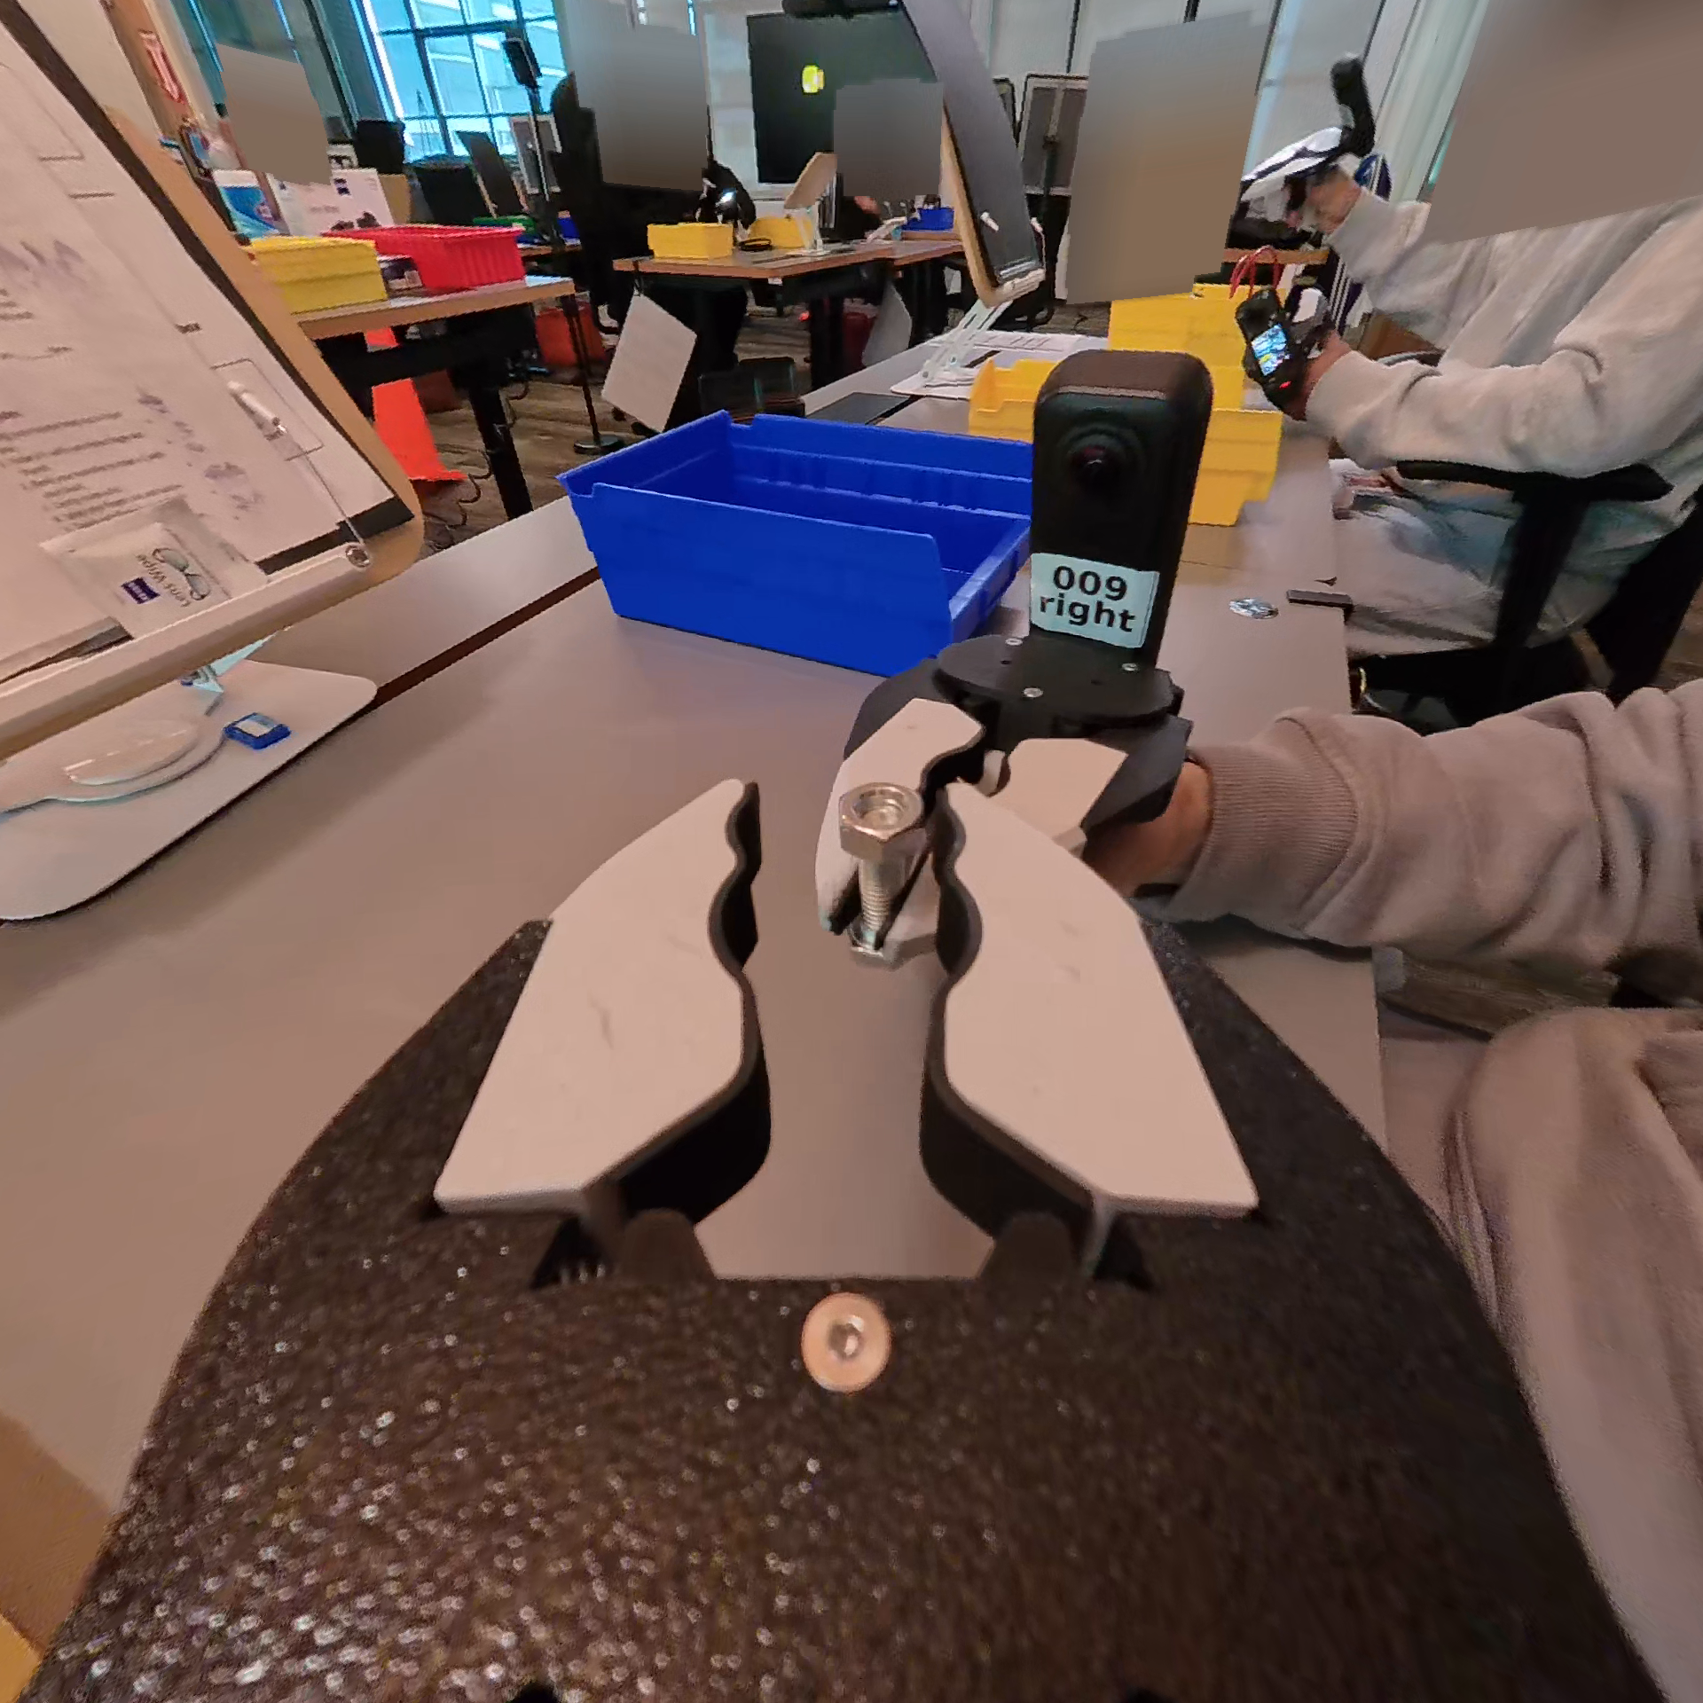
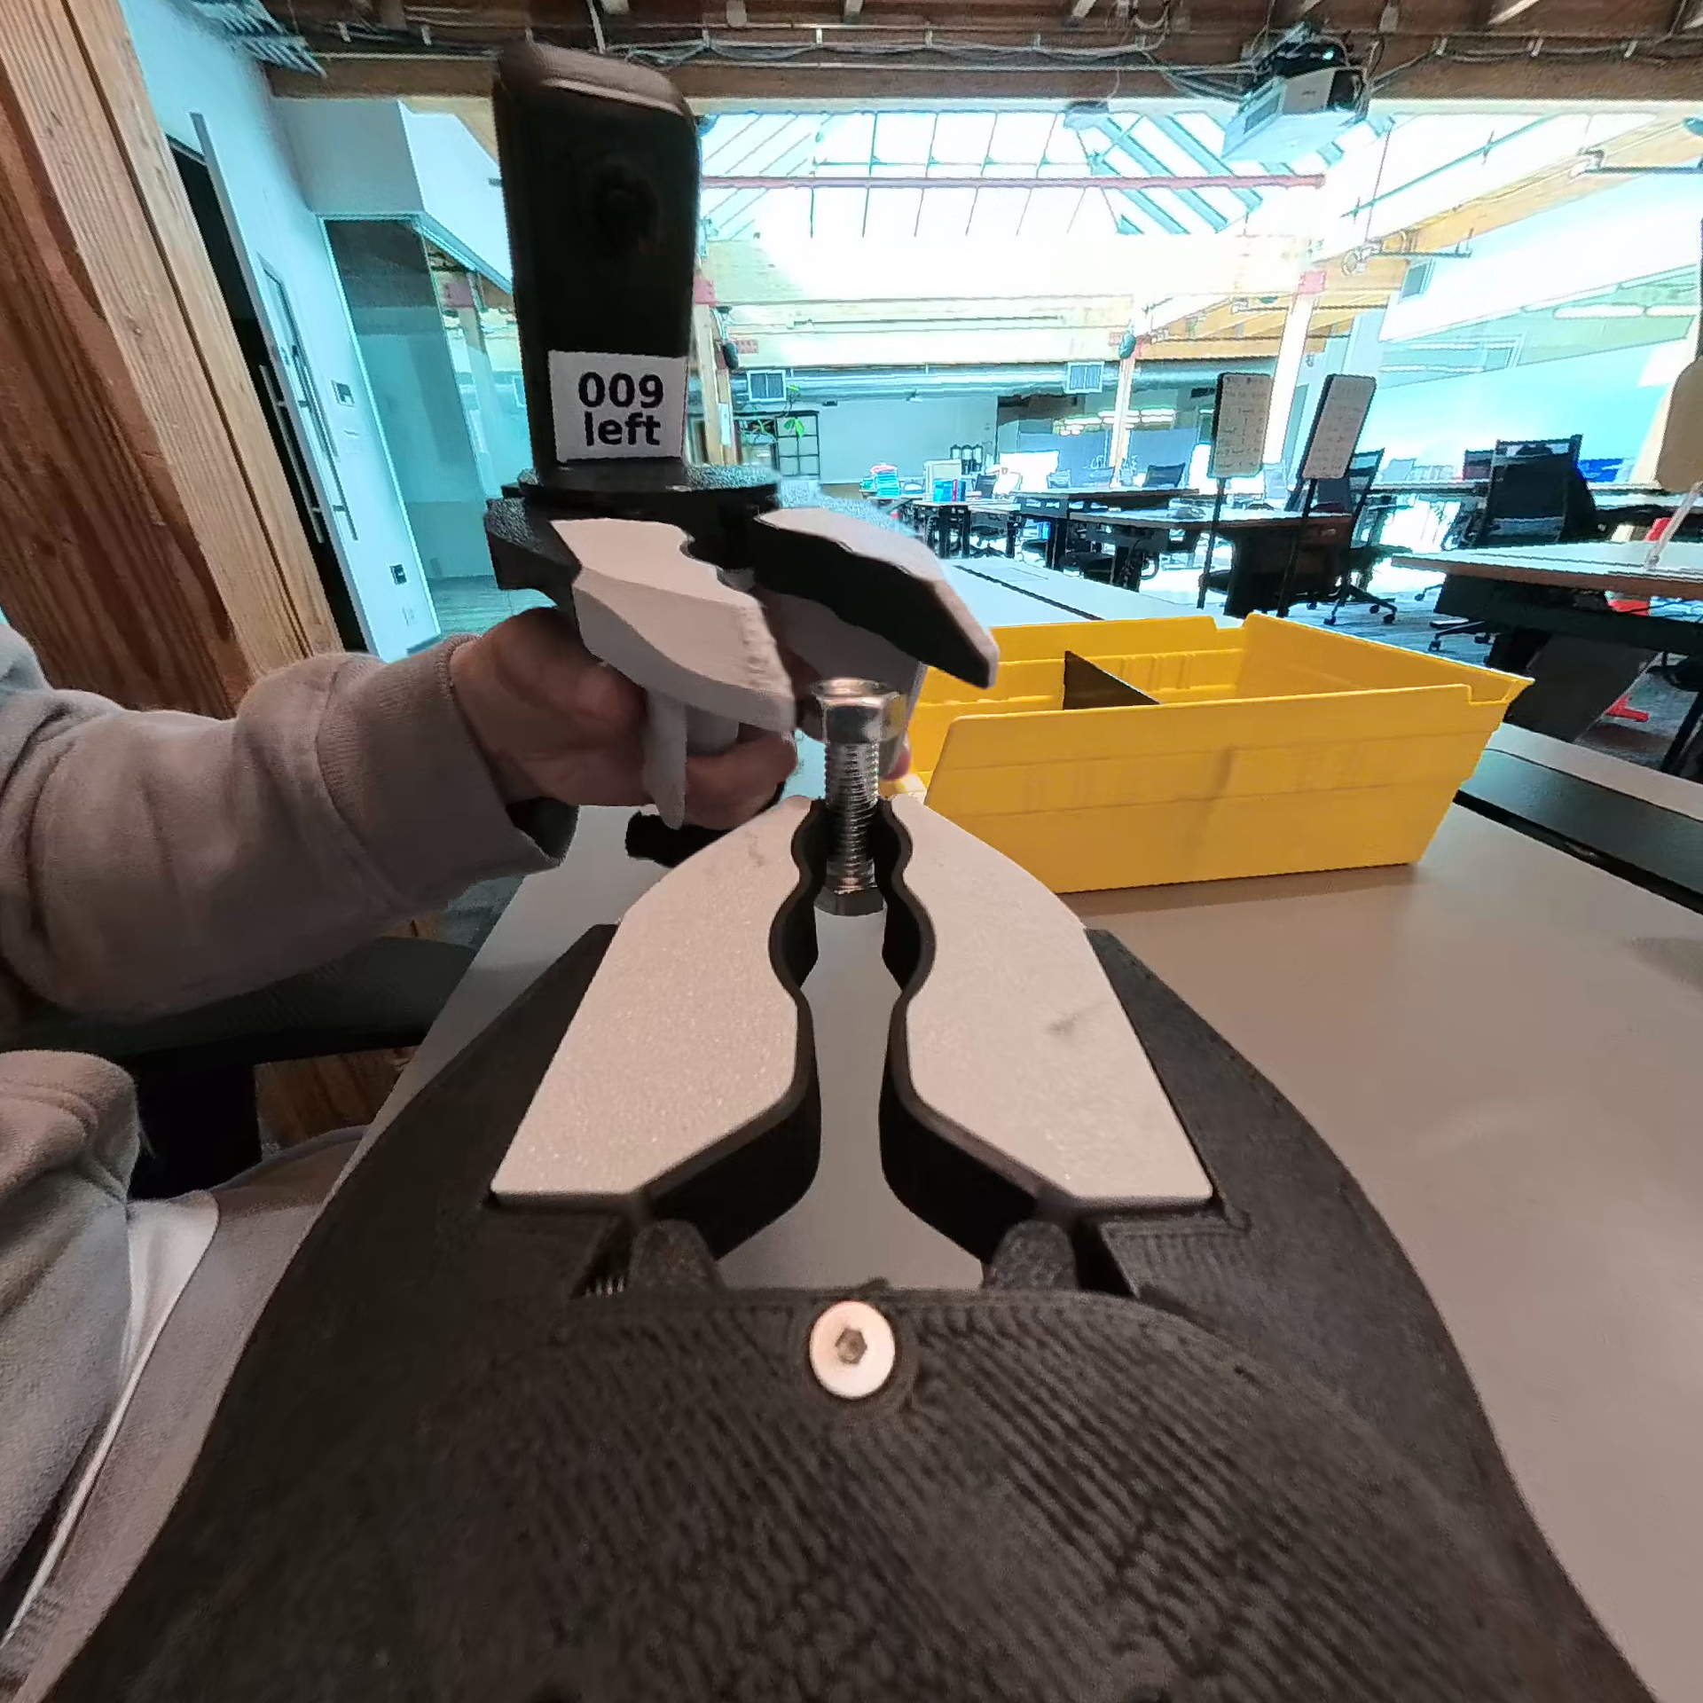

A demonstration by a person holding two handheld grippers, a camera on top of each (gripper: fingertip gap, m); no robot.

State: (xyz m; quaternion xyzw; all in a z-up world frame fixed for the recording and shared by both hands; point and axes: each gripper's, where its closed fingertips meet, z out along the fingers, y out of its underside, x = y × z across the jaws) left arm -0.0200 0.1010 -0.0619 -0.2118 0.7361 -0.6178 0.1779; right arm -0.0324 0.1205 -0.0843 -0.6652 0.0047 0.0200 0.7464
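Right gripper (image 2: 850,834) pinching threaded shank of steel bolt (image 2: 848,811), pads pressed on both sides, bolt upright w/ hex head down on grey table (image 2: 1382,1060) and nut (image 1: 880,816) at top end. Left gripper (image 1: 843,829) spread wide, fingers either side of nut (gap visible btwn pads and nut), gripping nothing. Blue bin (image 1: 783,544) behind bolt in left view; yellow bin (image 2: 1198,792) just beyond bolt in right view.
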